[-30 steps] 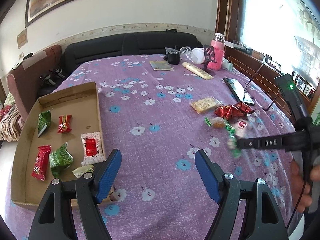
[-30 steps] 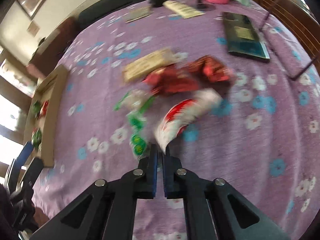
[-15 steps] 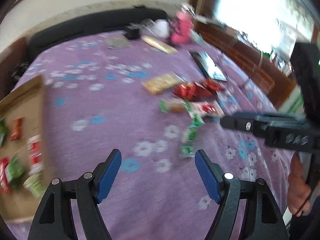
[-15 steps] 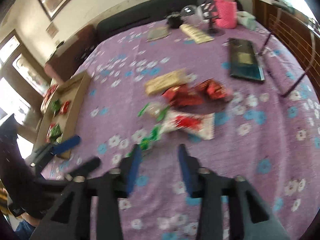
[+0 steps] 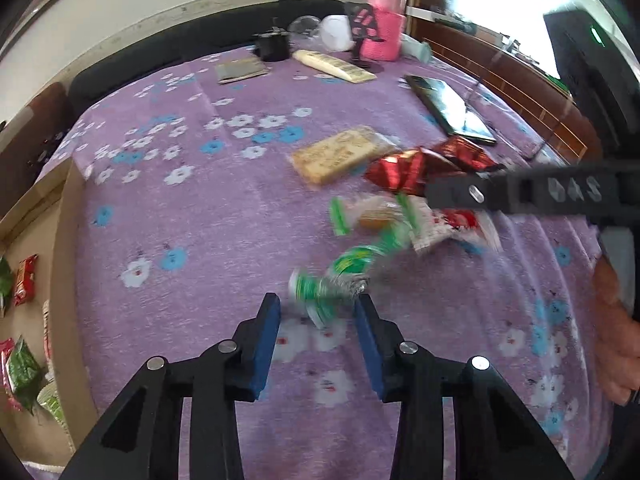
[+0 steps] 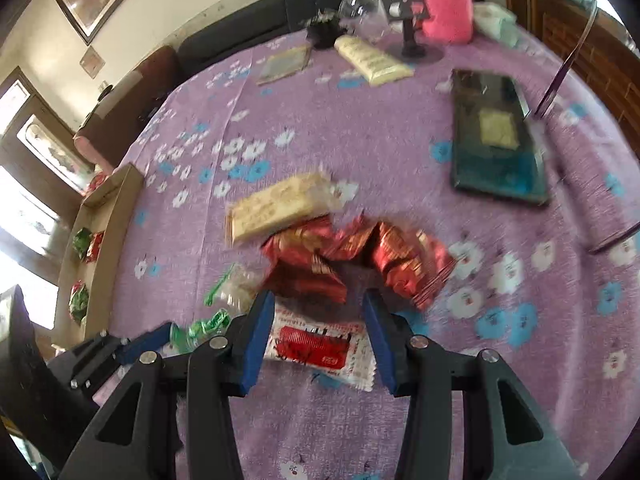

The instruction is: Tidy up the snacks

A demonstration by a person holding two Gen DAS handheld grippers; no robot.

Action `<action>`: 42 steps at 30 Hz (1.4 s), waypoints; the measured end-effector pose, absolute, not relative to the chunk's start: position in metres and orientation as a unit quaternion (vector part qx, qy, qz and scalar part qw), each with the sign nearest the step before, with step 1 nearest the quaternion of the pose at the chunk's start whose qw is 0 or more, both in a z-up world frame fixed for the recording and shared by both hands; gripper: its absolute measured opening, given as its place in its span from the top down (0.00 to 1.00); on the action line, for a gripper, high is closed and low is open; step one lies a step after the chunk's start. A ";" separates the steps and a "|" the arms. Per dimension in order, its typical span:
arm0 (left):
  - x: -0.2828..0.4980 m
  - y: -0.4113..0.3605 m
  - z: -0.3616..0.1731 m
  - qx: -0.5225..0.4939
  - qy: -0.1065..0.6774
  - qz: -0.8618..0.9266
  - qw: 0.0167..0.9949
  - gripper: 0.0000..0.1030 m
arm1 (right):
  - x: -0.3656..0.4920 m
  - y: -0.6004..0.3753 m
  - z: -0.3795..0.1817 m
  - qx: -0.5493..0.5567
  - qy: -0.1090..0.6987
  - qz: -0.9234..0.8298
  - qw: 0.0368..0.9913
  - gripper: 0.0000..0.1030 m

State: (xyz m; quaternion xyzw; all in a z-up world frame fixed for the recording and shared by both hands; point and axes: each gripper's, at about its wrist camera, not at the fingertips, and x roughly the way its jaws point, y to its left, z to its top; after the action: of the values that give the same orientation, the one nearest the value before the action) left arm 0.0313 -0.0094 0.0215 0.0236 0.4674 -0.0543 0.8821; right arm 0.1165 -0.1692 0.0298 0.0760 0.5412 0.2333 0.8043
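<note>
Closing your left gripper (image 5: 317, 312) around the green-wrapped candy (image 5: 340, 276) on the surface (image 5: 208, 216), apparently without contact yet; your right gripper (image 6: 318, 326), released, straddles the red-and-white packet (image 6: 316, 346).

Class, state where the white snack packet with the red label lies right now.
In the right wrist view, the white packet with the red label lies flat on the purple floral cloth between the right gripper fingers, just below the red foil snacks.
</note>
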 end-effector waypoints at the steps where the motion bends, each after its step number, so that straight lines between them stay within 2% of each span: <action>1: 0.033 -0.005 0.021 0.020 0.466 -0.051 0.883 0.61 | 0.114 -0.170 0.029 0.083 0.545 0.239 0.800 0.57; 5: 0.035 0.006 0.021 0.008 0.460 -0.046 0.887 0.61 | 0.094 -0.171 0.035 0.083 0.550 0.276 0.784 0.52; 8: 0.037 0.006 0.020 0.008 0.458 -0.048 0.888 0.60 | 0.081 -0.163 0.045 0.034 0.530 0.267 0.804 0.47; 10: 0.038 0.006 0.021 0.003 0.462 -0.053 0.885 0.55 | 0.076 -0.155 0.049 -0.010 0.512 0.251 0.822 0.45; 12: 0.037 0.009 0.022 -0.011 0.467 -0.056 0.882 0.44 | 0.076 -0.148 0.047 -0.040 0.505 0.239 0.828 0.45; 15: 0.037 0.013 0.025 -0.036 0.475 -0.061 0.877 0.42 | 0.075 -0.136 0.039 -0.070 0.503 0.233 0.829 0.45; 17: 0.038 0.015 0.025 -0.055 0.486 -0.068 0.869 0.39 | 0.072 -0.133 0.036 -0.084 0.495 0.232 0.833 0.50; 19: 0.038 0.014 0.027 -0.057 0.490 -0.063 0.867 0.37 | 0.069 -0.130 0.034 -0.102 0.486 0.219 0.840 0.78; 23: 0.039 0.008 0.032 -0.050 0.491 -0.045 0.869 0.21 | 0.068 -0.144 0.039 -0.075 0.465 0.217 0.855 0.78; 27: 0.040 0.003 0.036 -0.042 0.488 -0.021 0.872 0.13 | 0.067 -0.157 0.044 -0.038 0.447 0.234 0.862 0.78; 36: 0.035 -0.004 0.044 -0.029 0.457 0.029 0.889 0.13 | 0.066 -0.167 0.049 -0.001 0.441 0.256 0.860 0.78; 40: 0.026 0.010 0.051 -0.109 0.427 -0.009 0.897 0.13 | 0.064 -0.168 0.051 0.004 0.439 0.259 0.860 0.78; 42: 0.028 0.012 0.051 -0.102 0.445 0.002 0.890 0.13 | 0.064 -0.169 0.051 0.006 0.438 0.258 0.861 0.78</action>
State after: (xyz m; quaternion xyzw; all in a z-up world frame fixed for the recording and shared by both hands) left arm 0.0282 0.0117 0.0514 -0.1019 0.4448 0.0018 0.8898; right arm 0.0643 -0.1693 0.0513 0.0062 0.4381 0.2585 0.8610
